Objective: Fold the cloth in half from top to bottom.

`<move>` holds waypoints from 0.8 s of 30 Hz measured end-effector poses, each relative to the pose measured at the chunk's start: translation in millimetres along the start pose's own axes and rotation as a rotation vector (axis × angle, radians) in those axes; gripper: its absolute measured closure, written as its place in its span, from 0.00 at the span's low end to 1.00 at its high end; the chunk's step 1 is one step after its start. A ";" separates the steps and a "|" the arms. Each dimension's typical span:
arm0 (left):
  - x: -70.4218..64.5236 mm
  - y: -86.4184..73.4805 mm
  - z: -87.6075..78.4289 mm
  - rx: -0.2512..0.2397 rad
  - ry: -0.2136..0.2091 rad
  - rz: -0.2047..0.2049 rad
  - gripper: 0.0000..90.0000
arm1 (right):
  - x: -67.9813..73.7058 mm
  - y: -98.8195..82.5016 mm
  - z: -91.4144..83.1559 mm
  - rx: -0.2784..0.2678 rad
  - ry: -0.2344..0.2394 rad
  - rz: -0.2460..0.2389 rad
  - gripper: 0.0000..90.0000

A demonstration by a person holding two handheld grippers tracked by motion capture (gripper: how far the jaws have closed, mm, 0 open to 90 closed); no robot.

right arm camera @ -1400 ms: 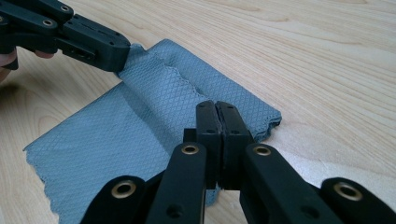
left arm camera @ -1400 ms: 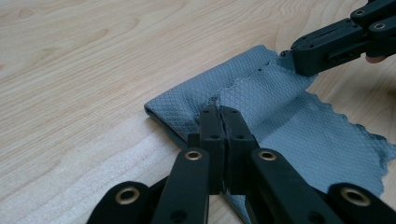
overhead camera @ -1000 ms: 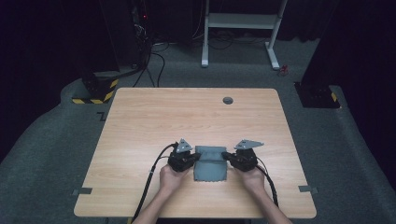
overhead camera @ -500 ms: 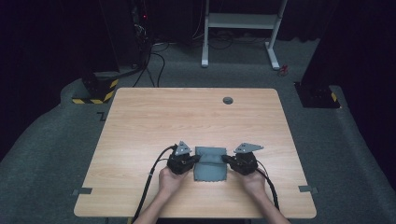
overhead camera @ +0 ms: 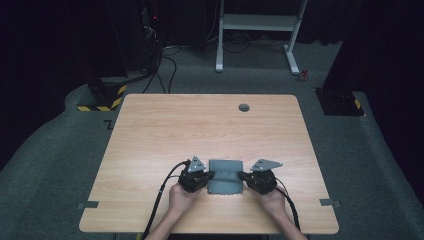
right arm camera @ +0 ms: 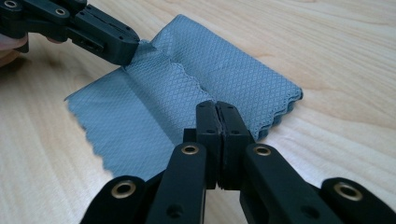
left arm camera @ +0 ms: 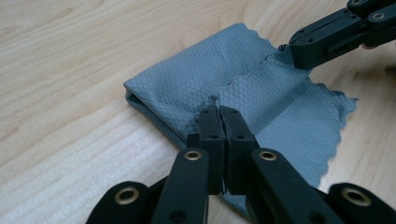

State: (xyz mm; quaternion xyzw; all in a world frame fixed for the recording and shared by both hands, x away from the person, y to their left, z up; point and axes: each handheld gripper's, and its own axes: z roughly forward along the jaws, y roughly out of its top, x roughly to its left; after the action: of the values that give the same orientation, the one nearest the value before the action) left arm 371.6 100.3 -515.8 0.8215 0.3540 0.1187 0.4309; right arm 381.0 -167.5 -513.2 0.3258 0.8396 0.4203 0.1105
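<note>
The left gripper (left arm camera: 219,112) is pinching one side of a grey cloth (left arm camera: 243,98), its jaws pressed together on the scalloped edge of a folded flap. The right gripper (right arm camera: 216,106) is clamping the opposite side of that flap edge in the same way. The cloth is lying folded on the wooden worktop (overhead camera: 200,130), near its front edge, stretched between both grippers, with the person's hands (overhead camera: 181,197) gripping them from behind.
</note>
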 end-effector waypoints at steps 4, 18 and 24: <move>-3.1 -1.0 -1.6 0.004 0.000 0.005 0.98 | 4.6 -2.8 -2.6 -0.002 0.001 -0.017 0.99; -8.5 -6.9 -3.8 0.012 -0.003 0.023 0.98 | 12.4 -9.7 -4.7 0.009 -0.004 -0.038 0.99; -10.5 -10.4 -5.8 0.011 -0.009 0.020 0.98 | 14.5 -12.4 -5.5 0.011 0.000 -0.036 0.98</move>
State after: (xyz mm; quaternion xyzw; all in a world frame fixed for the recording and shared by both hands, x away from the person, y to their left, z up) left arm 356.2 100.6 -519.4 0.8279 0.3443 0.1175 0.4269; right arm 361.8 -167.1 -518.1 0.3111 0.8478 0.4135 0.1164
